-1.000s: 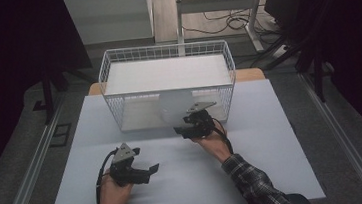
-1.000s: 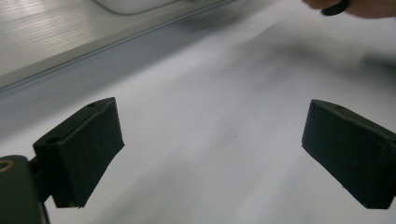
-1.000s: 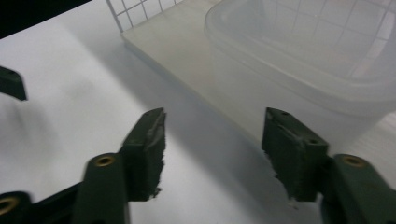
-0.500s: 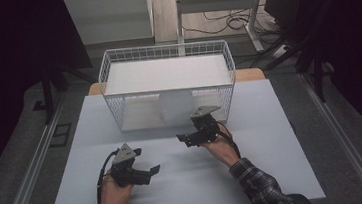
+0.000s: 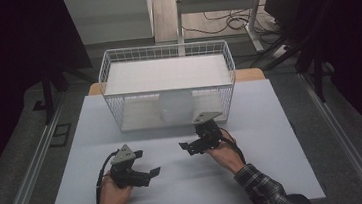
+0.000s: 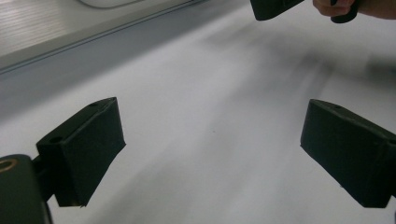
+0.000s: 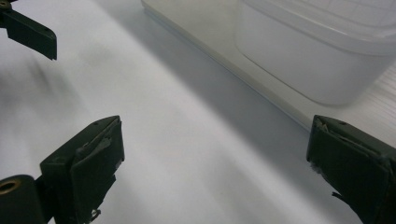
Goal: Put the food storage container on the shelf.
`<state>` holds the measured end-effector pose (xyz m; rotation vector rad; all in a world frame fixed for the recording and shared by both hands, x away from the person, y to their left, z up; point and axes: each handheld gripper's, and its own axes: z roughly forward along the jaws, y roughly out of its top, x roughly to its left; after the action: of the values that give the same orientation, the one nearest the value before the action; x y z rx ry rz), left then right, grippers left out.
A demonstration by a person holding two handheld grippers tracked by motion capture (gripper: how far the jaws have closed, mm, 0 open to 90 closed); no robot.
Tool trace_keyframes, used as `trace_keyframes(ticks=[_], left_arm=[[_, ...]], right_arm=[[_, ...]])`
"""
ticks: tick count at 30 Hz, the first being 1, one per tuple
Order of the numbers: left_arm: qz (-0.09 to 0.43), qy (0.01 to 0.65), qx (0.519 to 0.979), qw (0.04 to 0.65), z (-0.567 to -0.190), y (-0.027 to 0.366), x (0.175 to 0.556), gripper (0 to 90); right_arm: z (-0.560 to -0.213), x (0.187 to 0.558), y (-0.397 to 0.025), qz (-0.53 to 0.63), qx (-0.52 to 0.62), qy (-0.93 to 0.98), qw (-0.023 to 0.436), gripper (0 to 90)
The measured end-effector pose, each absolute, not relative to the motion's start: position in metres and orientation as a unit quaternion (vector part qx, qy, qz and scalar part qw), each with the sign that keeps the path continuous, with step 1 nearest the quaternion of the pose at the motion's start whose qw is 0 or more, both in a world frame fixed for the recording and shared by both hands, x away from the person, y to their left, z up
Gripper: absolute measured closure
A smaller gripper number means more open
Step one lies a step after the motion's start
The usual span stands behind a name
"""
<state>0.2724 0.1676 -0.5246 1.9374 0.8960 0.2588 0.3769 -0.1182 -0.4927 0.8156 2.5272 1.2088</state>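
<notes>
I hold my right gripper (image 5: 189, 146) in the middle of the frame, jaws spread wide with nothing between them, just below the see-through plastic tub (image 5: 176, 107). The tub sits inside the white wire basket (image 5: 111, 73), at its front wall, so it is safely put away, I think. My left gripper (image 5: 152, 173) waits at the lower left over the flat white table (image 5: 271, 123), jaws wide apart too.

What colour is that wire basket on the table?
White. The wire basket shows best in the high view.
</notes>
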Motion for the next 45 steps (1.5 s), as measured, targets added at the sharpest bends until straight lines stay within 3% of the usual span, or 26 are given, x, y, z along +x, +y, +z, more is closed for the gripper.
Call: trace_keyframes(ticks=[7,45], left_arm=[[0.115,0.367,0.793,0.473,-0.524,0.17,0.268,5.0],[0.121,0.382,0.788,0.468,-0.525,0.185,0.245,5.3]], right_arm=[[-0.487,0.369,-0.13,0.424,0.282,0.853,0.114,0.0],[-0.483,0.326,-0.173,0.426,0.292,0.846,0.134,0.0]])
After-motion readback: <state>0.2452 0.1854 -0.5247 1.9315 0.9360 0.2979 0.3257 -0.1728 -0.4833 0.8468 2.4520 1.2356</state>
